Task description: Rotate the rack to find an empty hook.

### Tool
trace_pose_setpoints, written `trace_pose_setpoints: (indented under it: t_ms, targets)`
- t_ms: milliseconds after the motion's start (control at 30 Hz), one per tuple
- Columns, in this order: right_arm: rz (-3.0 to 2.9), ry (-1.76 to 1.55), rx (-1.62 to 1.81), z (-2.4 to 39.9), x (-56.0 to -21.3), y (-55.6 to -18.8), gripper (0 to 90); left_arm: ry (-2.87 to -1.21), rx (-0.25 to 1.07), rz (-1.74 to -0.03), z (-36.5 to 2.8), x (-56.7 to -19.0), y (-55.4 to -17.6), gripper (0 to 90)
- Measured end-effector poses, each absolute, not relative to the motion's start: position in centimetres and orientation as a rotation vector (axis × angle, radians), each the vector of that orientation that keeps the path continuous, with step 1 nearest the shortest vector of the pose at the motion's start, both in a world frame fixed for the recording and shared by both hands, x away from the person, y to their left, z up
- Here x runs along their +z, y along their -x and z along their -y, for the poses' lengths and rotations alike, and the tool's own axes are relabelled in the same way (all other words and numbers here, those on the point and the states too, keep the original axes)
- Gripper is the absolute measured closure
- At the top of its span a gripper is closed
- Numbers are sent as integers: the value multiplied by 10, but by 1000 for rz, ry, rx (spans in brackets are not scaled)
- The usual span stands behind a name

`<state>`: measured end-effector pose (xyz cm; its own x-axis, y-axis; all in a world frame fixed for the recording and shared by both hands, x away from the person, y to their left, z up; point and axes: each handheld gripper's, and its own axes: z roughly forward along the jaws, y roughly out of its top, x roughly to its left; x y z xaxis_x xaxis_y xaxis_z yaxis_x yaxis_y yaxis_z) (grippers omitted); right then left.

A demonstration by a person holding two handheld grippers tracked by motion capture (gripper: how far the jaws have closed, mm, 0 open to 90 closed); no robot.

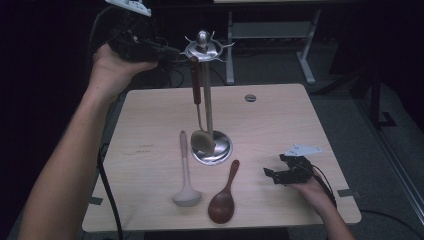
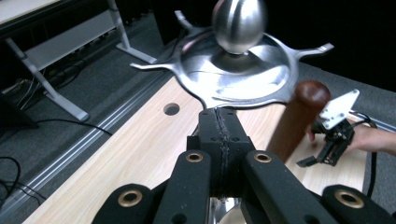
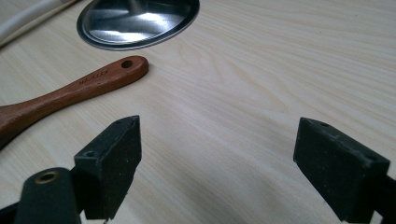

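Note:
A steel utensil stand (image 1: 207,100) rises from a round base (image 1: 220,149) at mid table, its hooked top disc (image 2: 243,74) close in the left gripper view. From it hangs a metal ladle with a brown handle (image 1: 195,80) (image 2: 299,116). My left gripper (image 1: 172,52) (image 2: 219,135) is held high just left of the disc, jaws pressed together with nothing between them and the handle beside them. A pale ladle (image 1: 186,175) and a wooden spoon (image 1: 225,197) (image 3: 70,91) lie in front of the base. Near the table's right front my right gripper (image 1: 274,166) (image 3: 229,163) rests open over bare wood.
The table (image 1: 150,115) has a cable hole (image 1: 250,97) at its far middle. Another desk's white legs (image 1: 305,60) stand on the floor behind. A black cable (image 1: 107,185) trails down along the table's left edge.

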<state>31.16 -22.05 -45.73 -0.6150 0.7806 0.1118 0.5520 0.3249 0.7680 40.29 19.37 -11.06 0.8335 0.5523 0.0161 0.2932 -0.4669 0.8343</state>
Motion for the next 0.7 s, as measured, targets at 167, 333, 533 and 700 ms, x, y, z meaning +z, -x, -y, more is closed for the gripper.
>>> trace_pose_setpoints:
  t_ms: [167, 333, 533, 700]
  targets:
    - [-2316, -1201, 1171, 221, -458, -312, 151, -2076, 366, -642, -196, -111, -412, 899]
    - [-2318, -1201, 1171, 221, -458, -312, 151, -2066, 372, -666, -198, -111, -420, 899]
    - [-2321, -1200, 1171, 220, -458, -312, 151, -2054, 366, -671, -198, -111, -425, 898]
    - [-2321, -1202, 1171, 221, -458, -312, 151, -2043, 354, -643, -198, -108, -415, 898]
